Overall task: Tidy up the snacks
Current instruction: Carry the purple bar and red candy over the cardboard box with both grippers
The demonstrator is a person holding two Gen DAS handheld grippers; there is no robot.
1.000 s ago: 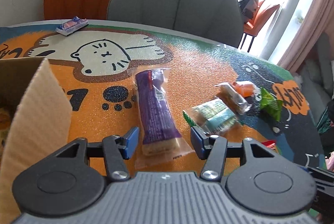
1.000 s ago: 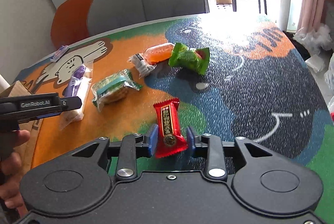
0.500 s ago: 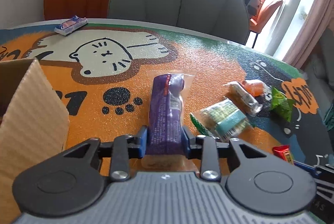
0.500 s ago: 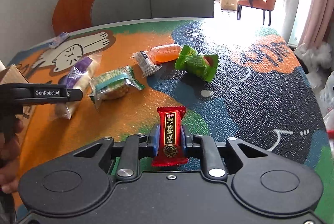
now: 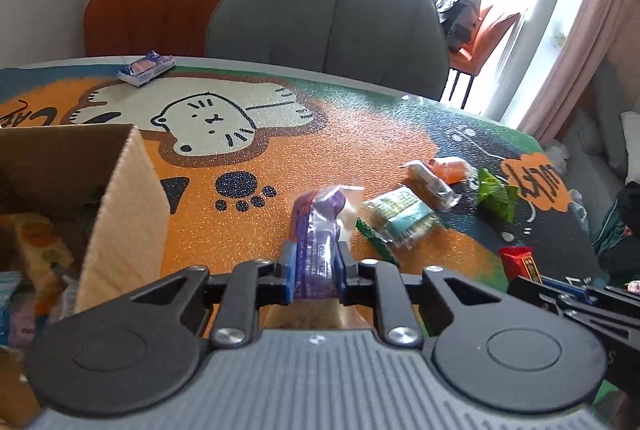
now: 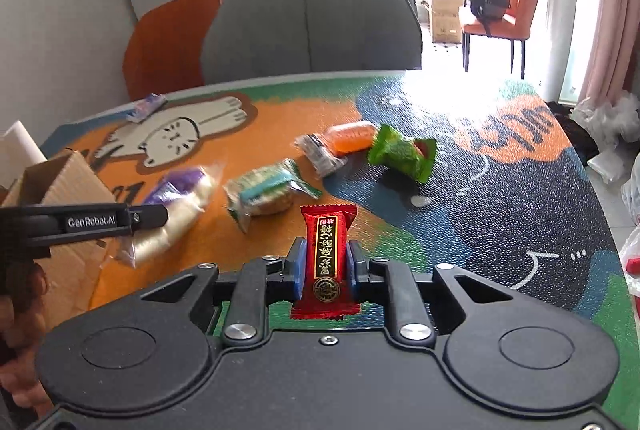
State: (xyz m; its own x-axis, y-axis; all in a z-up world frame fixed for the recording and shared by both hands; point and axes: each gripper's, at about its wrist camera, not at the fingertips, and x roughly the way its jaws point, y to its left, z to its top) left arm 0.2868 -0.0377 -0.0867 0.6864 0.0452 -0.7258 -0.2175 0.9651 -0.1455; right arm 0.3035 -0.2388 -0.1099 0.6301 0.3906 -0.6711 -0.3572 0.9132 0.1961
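My left gripper [image 5: 314, 268] has just closed on the long purple snack bar in clear wrapping [image 5: 318, 230]; my right gripper [image 6: 325, 270] clamps the red foil candy packet [image 6: 328, 250]. Both hang just above the cartoon-cat table mat [image 5: 360, 133]. I would carry them level into the open corrugated cardboard box [image 5: 124, 213], clearing its wall.
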